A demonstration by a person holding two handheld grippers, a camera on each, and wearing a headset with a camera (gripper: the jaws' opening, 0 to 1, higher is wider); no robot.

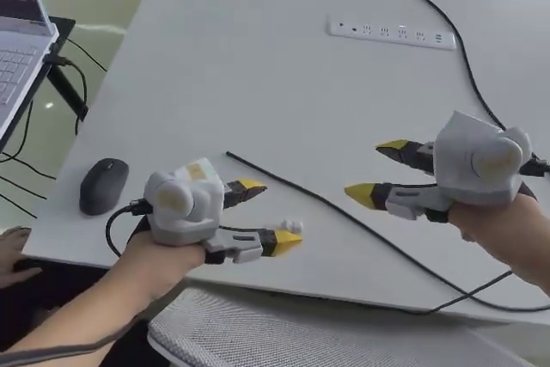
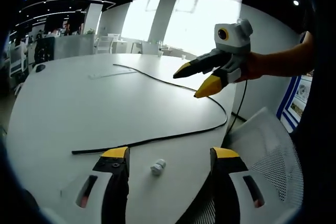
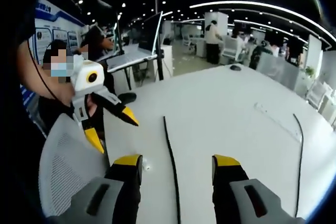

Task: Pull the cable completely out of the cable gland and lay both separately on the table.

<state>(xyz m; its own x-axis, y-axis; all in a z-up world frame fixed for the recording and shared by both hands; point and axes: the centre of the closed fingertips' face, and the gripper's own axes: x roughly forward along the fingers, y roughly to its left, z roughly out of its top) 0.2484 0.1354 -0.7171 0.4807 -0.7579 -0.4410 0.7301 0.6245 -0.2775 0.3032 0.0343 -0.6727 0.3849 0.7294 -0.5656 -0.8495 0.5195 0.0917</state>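
A mouse [image 1: 103,185] lay near the left edge of the worktop [image 1: 258,83]. The left tongs [image 1: 275,211] hovered over the near edge, jaws apart and holding nothing. The small white gland [image 1: 293,226] sat on the worktop between those jaw tips, apart from the cable [image 1: 344,212]. The black cable lay loose on the worktop, its free end beyond the left tongs, and it ran right beneath the right tongs [image 1: 367,169], whose jaws stood apart and empty.

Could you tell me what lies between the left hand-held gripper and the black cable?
The small white cable gland, lying apart from the cable, in the left gripper view.
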